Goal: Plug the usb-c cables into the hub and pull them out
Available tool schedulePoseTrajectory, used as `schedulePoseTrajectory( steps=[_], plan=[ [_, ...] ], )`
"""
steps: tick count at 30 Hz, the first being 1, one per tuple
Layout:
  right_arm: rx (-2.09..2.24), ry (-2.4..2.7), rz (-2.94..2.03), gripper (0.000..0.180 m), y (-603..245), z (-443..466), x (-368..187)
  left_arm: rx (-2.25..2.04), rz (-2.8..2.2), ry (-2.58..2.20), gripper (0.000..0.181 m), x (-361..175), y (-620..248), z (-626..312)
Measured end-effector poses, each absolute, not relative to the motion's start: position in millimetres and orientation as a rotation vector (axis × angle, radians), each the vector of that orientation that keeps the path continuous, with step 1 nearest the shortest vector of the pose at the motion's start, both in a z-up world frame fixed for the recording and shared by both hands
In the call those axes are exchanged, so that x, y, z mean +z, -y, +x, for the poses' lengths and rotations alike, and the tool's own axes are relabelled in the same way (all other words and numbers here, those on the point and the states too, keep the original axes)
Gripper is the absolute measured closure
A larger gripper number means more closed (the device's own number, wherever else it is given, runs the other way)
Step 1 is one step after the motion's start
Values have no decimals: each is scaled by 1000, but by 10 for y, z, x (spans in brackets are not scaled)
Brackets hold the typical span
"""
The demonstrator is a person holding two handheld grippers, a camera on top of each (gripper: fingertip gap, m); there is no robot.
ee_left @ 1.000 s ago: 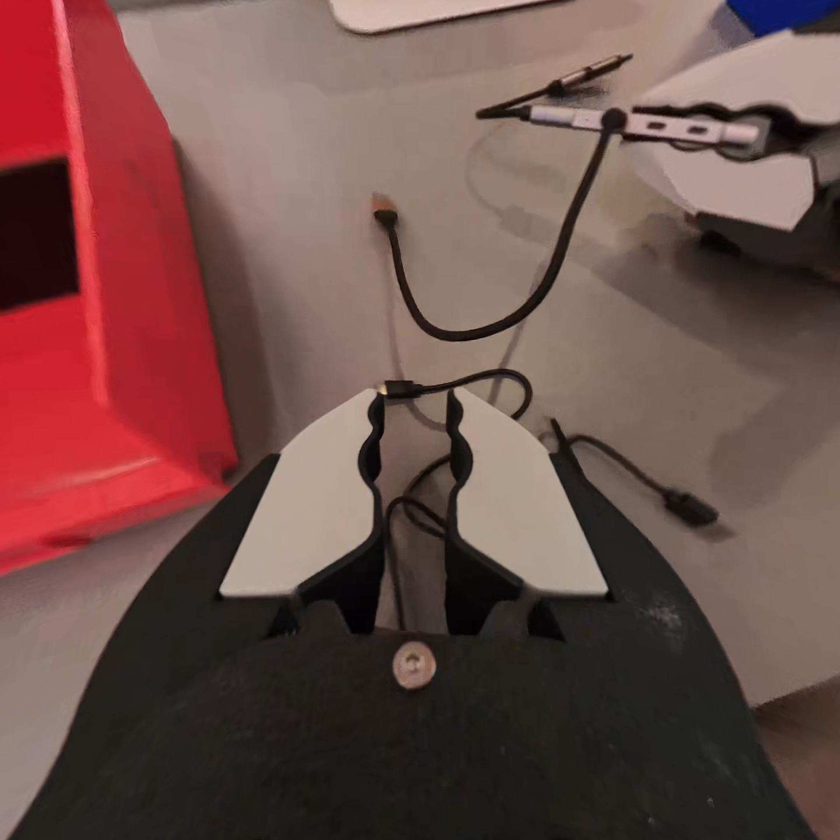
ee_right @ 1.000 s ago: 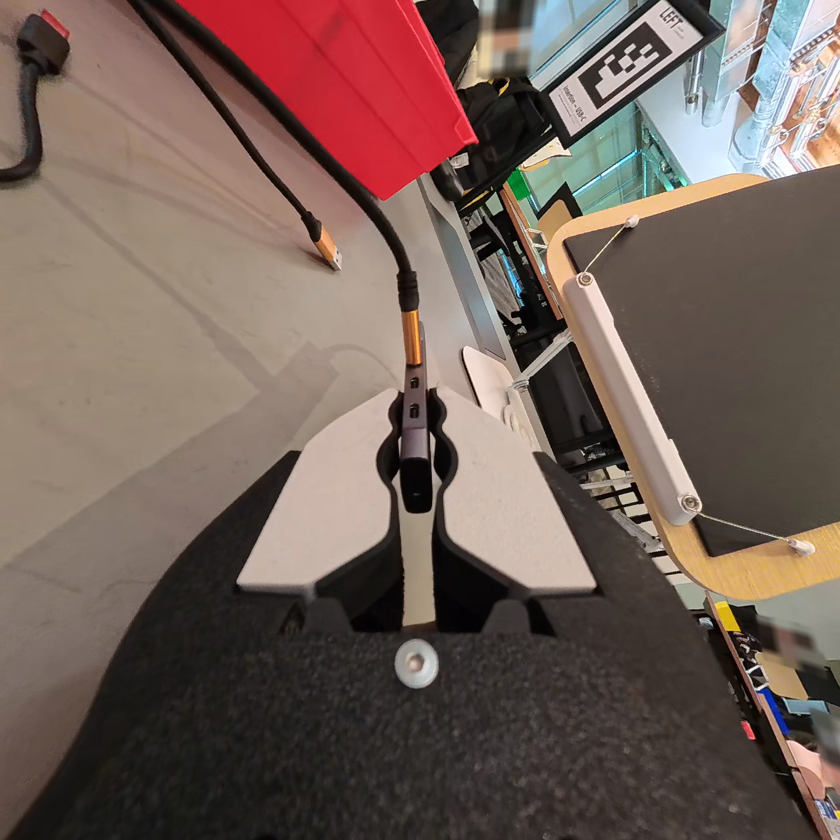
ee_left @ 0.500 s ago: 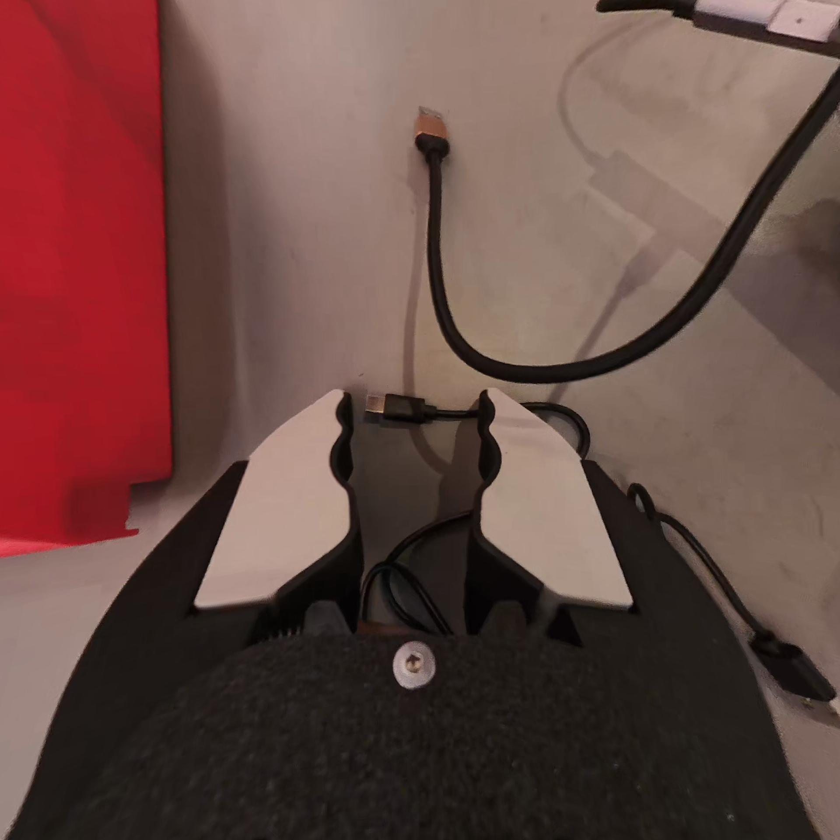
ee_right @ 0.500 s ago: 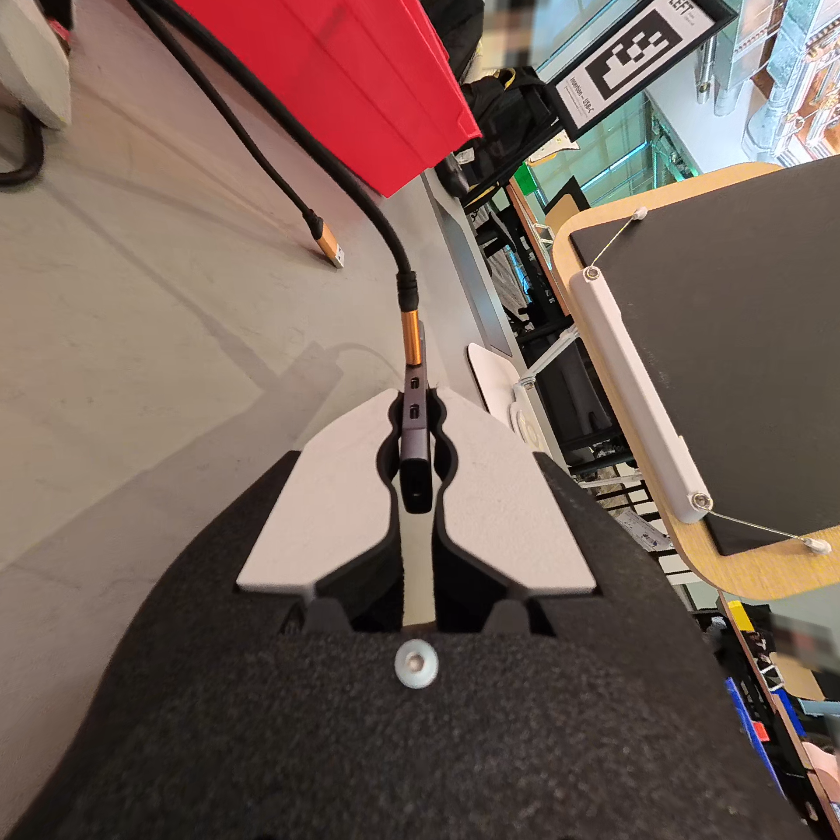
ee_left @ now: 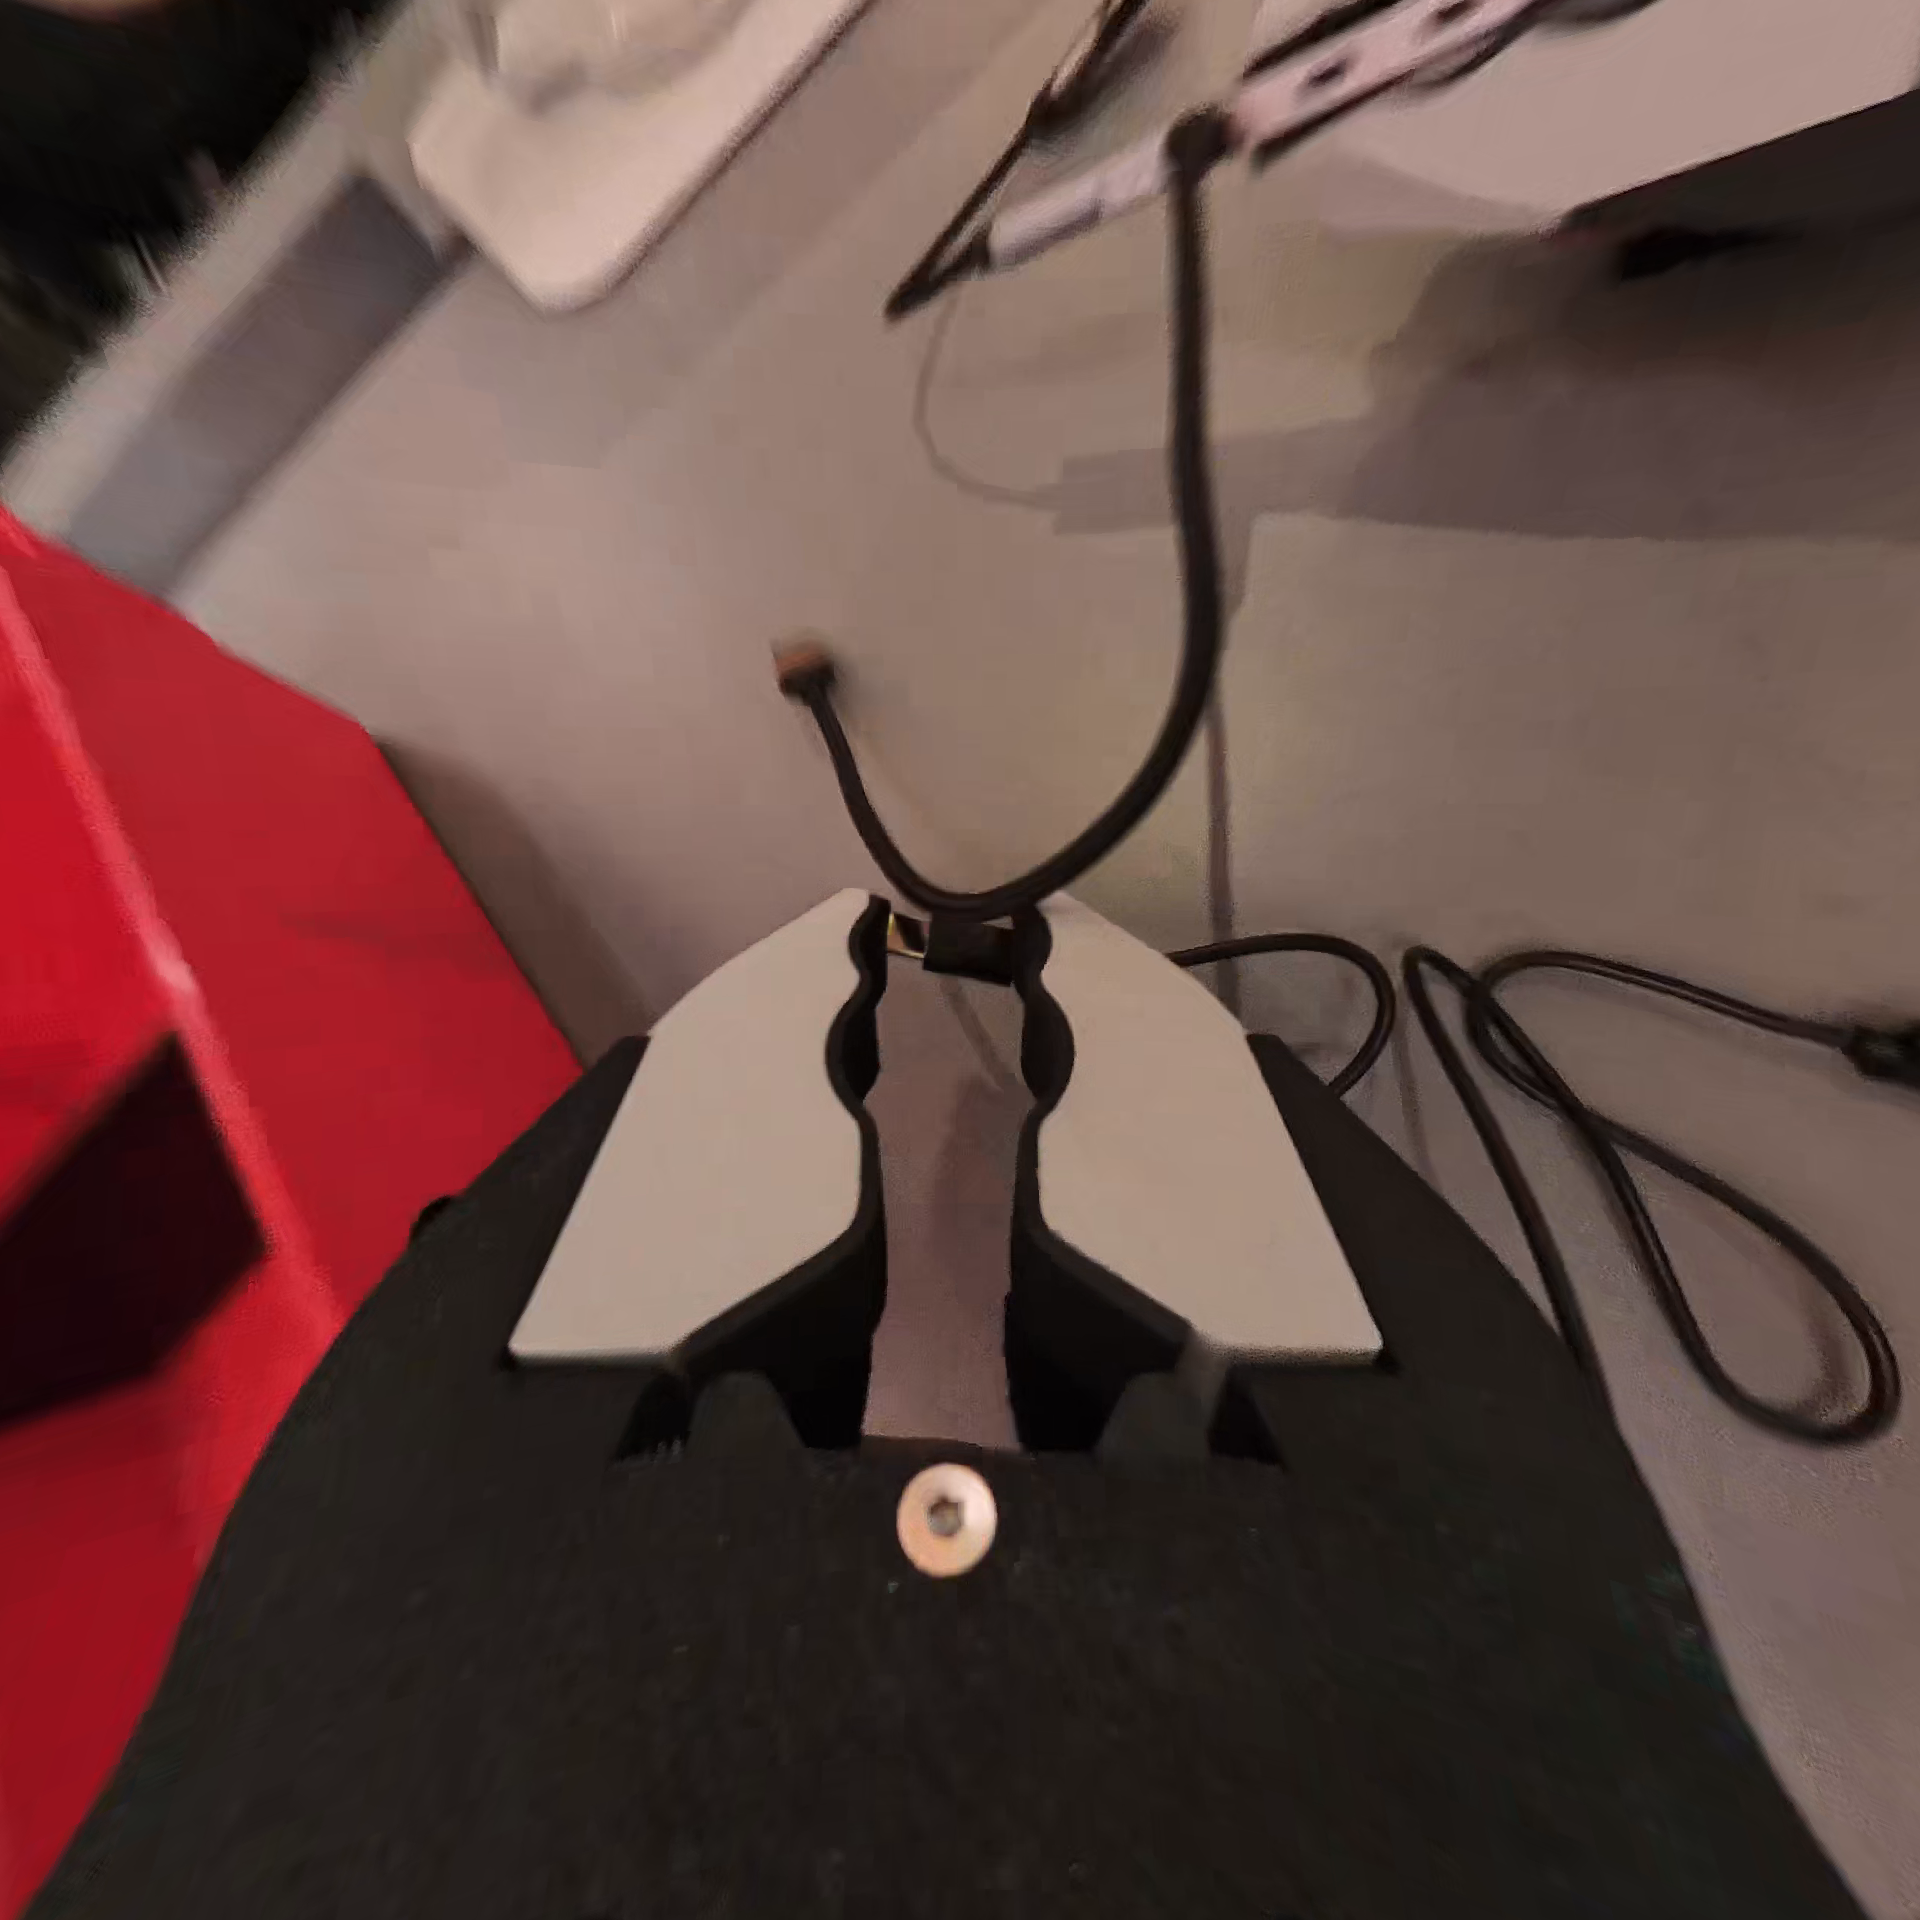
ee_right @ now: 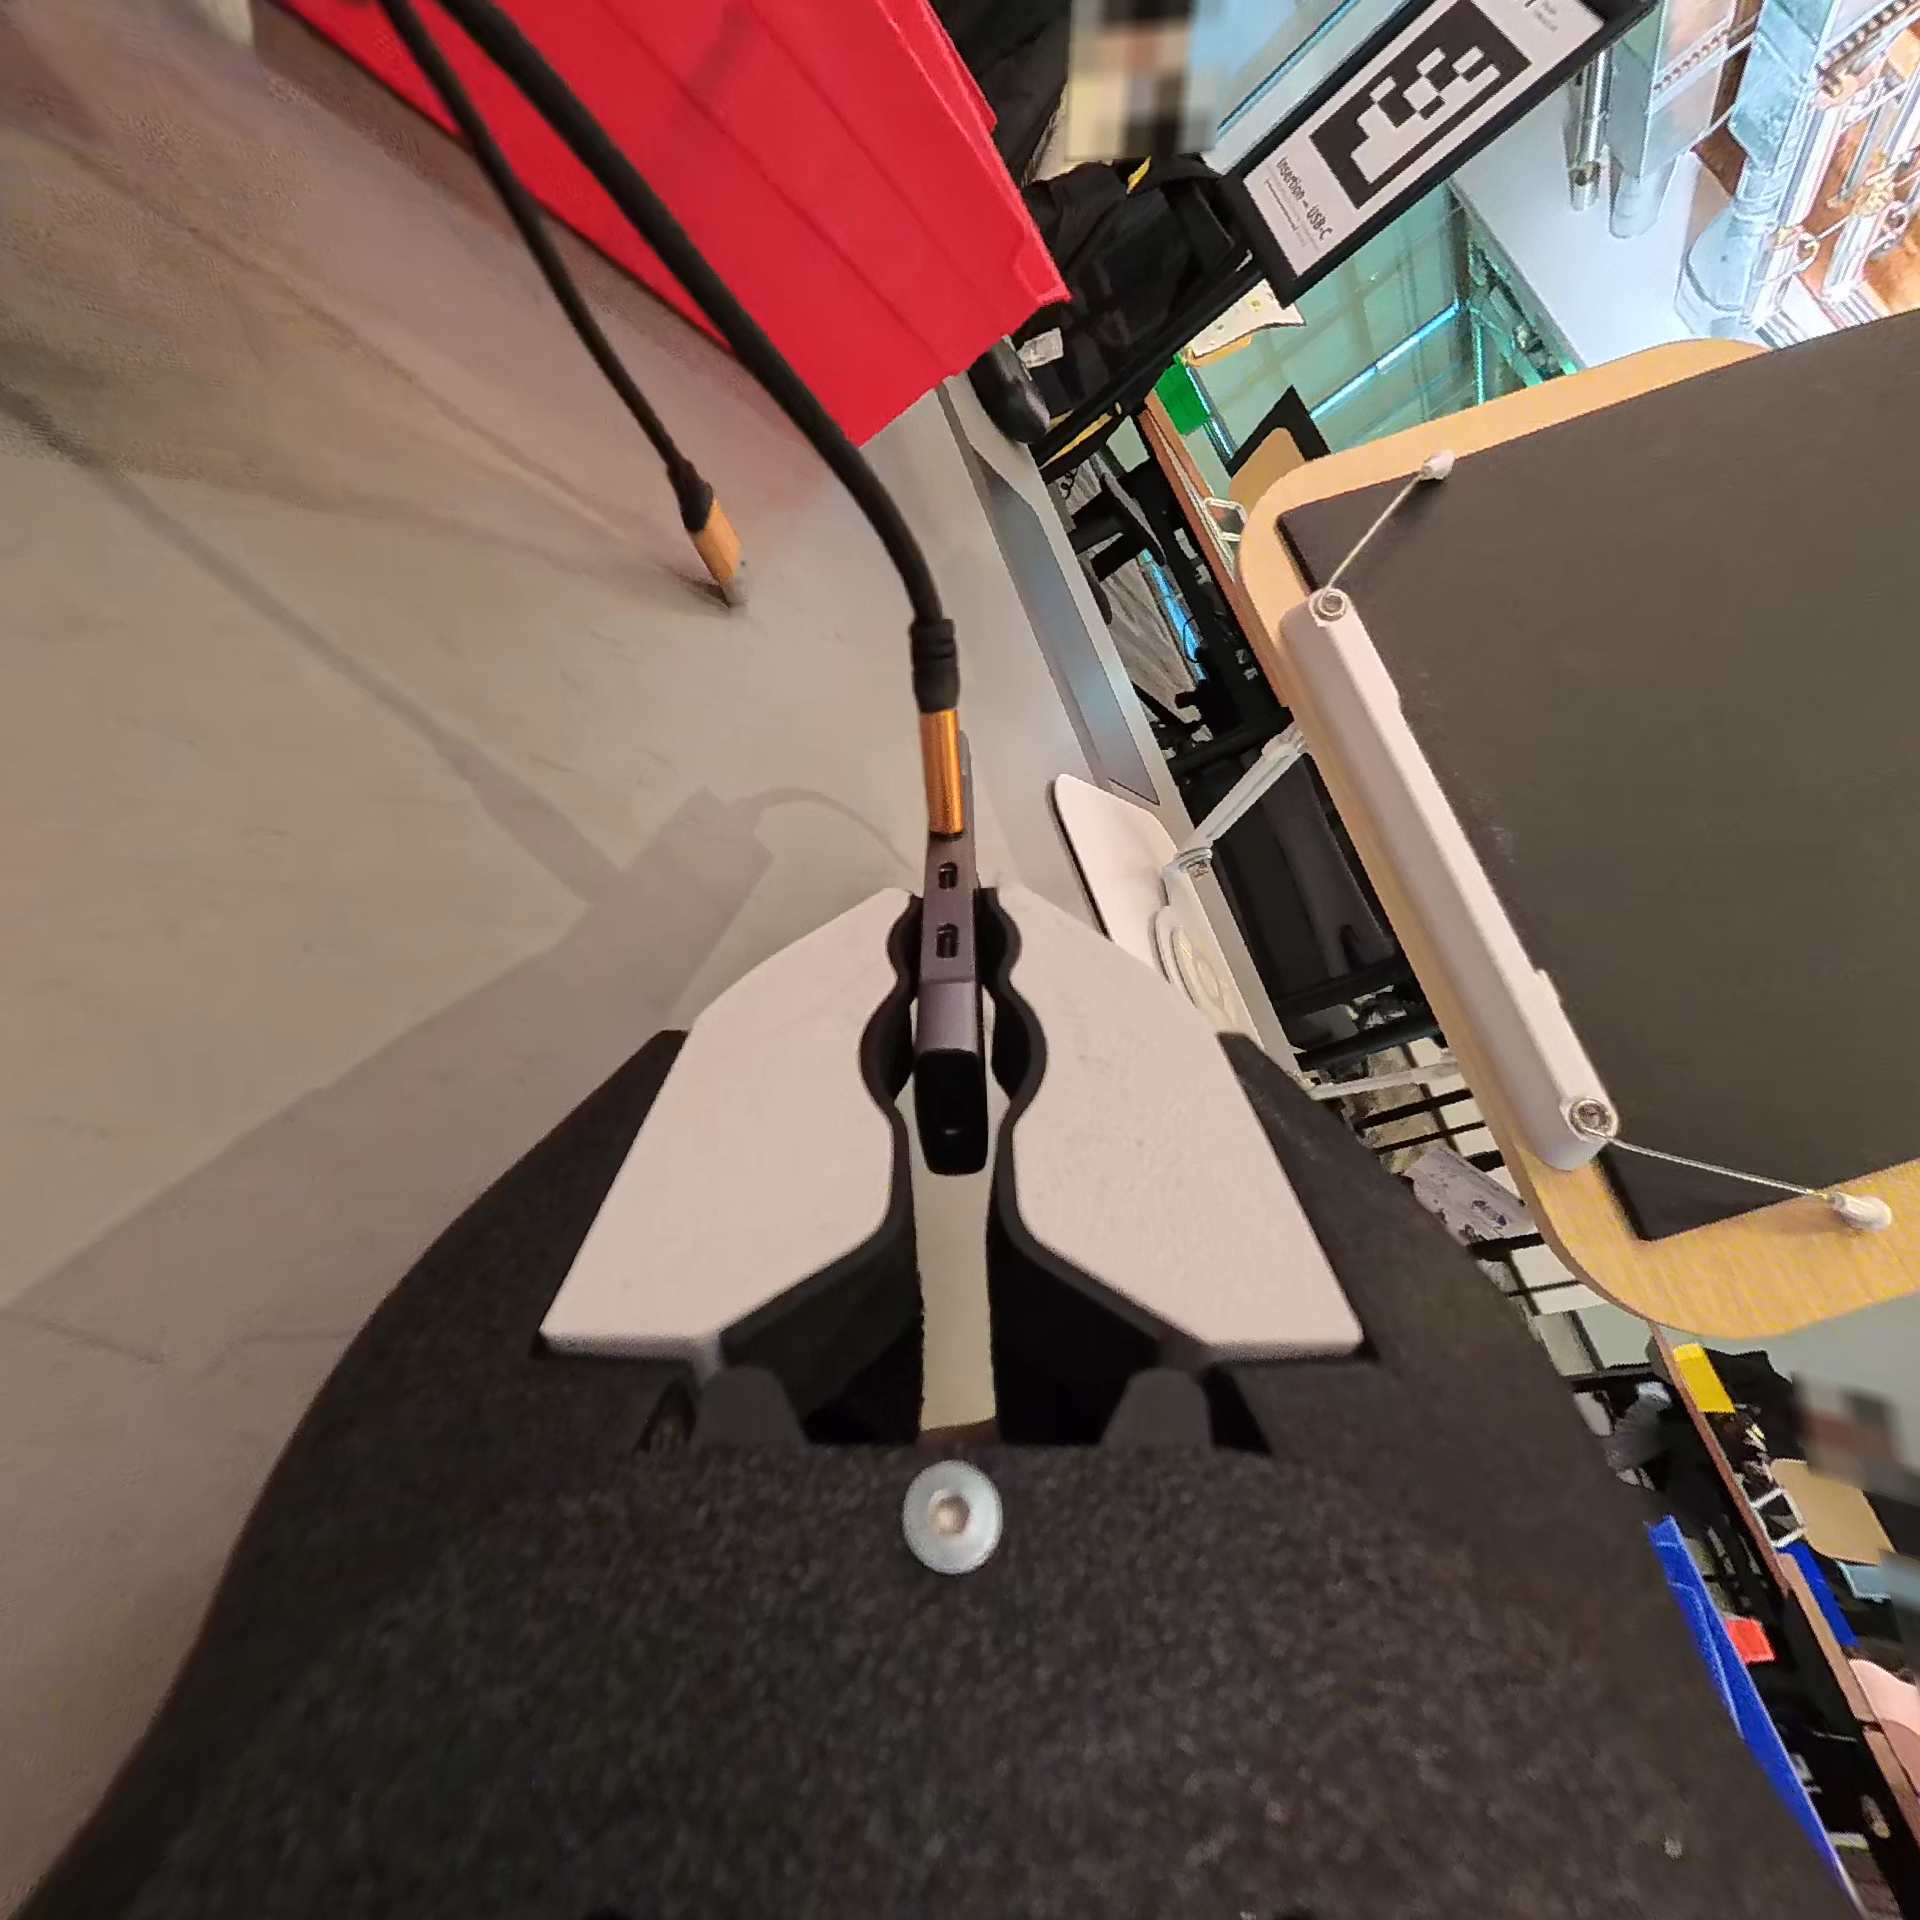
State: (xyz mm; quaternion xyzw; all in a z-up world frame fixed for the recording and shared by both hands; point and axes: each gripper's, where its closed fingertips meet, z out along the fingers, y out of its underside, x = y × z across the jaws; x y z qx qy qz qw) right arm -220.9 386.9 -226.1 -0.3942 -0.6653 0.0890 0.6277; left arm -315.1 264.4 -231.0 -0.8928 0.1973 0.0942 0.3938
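In the left wrist view my left gripper (ee_left: 956, 925) is shut on the black USB-C plug (ee_left: 961, 948) of a thin black cable (ee_left: 1662, 1195), held crosswise between the tips above the grey table (ee_left: 1455, 727). The silver hub (ee_left: 1340, 73) is blurred at the top right. In the right wrist view my right gripper (ee_right: 948, 914) is shut on the grey hub (ee_right: 948, 997), ports facing up. A thick black cable (ee_right: 727, 281) has one gold plug (ee_right: 943, 769) seated in the hub. Its other gold plug (ee_right: 717, 540) touches the table; it also shows in the left wrist view (ee_left: 800, 660).
A red bin (ee_left: 208, 1039) stands left of my left gripper and shows behind the cables in the right wrist view (ee_right: 779, 208). A white flat pad (ee_left: 623, 135) lies at the table's back. A wood-edged black board (ee_right: 1662, 727) and a marker sign (ee_right: 1403, 114) are off to the right. Spacing between my two grippers at the tips: around 15 centimetres.
My left gripper was open around the thin cable's plug on the table; it has shut on the plug and lifted it. My right gripper still holds the hub, shifted slightly.
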Motion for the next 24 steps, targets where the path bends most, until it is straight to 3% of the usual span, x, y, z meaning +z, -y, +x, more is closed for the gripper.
schedulePoseTrajectory(
  steps=[1, 3, 9, 13, 18, 24],
  plan=[
    [209, 1519, -911, 170, -3879, -2206, -2254, 266, -2213, -583, 159, -2157, -2638, -3112],
    [211, 1507, -926, 171, -3907, -2199, -2246, 396, -2123, -726, 179, -1835, -2611, -3129],
    [132, 1453, -993, 171, -4076, -2156, -2228, 343, -1985, -1021, 180, -1160, -2506, -2917],
    [95, 1418, -1053, 171, -4194, -2123, -2230, 100, -1962, -1245, 180, -1353, -2354, -2316],
    [94, 1422, -1057, 170, -4198, -2128, -2241, 231, -2001, -1435, 179, -2092, -2370, -1736],
    [142, 1432, -1043, 170, -4143, -2139, -2232, -128, -2119, -1103, 175, -2430, -2493, -1423]
  ],
)
